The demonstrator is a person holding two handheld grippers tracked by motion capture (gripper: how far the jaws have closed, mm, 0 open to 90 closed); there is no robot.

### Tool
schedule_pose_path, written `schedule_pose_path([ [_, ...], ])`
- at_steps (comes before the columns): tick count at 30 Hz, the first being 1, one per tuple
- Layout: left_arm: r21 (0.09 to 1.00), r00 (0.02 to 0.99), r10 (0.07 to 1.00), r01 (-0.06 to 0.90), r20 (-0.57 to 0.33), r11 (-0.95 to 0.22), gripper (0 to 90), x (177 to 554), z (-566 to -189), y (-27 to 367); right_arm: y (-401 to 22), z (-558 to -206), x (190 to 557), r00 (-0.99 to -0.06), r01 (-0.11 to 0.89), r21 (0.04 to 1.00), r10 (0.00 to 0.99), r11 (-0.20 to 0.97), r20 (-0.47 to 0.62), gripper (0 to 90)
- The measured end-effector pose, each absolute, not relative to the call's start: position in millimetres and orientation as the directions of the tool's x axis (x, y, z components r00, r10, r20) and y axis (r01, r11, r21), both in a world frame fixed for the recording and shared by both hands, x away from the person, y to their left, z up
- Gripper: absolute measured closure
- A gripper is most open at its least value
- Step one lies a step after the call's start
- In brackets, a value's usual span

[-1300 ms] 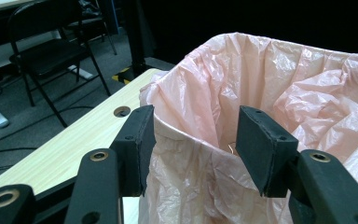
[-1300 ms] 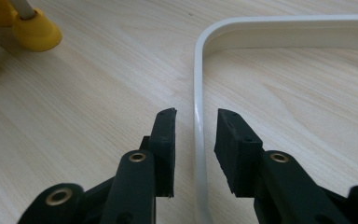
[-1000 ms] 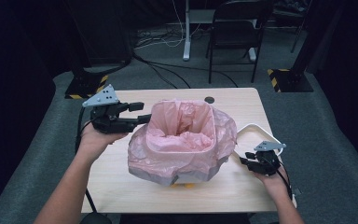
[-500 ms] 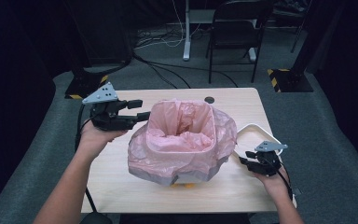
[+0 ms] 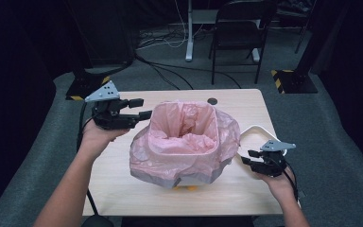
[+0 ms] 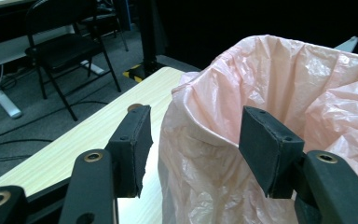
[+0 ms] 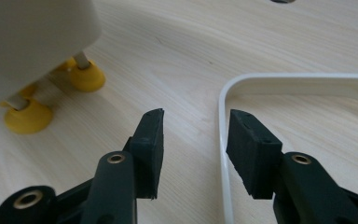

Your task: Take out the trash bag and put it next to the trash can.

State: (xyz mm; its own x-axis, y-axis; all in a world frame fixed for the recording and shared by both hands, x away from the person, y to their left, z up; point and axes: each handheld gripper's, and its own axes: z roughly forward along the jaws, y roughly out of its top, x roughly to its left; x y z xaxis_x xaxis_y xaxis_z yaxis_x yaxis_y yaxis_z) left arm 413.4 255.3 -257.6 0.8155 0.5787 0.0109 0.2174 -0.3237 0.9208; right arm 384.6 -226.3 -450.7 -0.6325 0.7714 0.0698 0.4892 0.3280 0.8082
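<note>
Bin (image 5: pixel 189 177) on the wooden table (image 5: pixel 123 189), near the middle, with a pink bag (image 5: pixel 184 142) lining it and folded over its rim so the plastic hangs down the outside walls. From the high view I see my left gripper (image 5: pixel 141 109) held level at the bin's left side, its tips just at the draped plastic by the upper left corner of the rim. In the left gripper view my left jaws stand spread, and they have just been opening a little further; the folded edge of the bag (image 6: pixel 214 126) runs across the gap between the pads, but neither pad presses on it, so I count nothing as pinched there. My right gripper (image 5: pixel 246 158) sits low at the bin's right side, near the table's front right, pointing toward the bin and apart from it. In the right gripper view those jaws are also spread and have just been opening, with bare tabletop between the pads. The white frame (image 7: pixel 307 79) lies flat on the table, its left bar running just beside my right-hand pad (image 7: pixel 251 154), not gripped. The bin's yellow feet (image 7: pixel 86 77) stand on the wood off to the left of that view.
</note>
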Motion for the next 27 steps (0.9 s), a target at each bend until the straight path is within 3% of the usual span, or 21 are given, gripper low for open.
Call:
schedule_pose_path([
  [27, 0.903, 0.812, 0.584, 0.253, -0.003, -0.347, 42.7, 438, -263, 230, -224, -397, 365, -0.694, 0.422, 0.844, 0.717, 0.33, 0.066, 50.0],
])
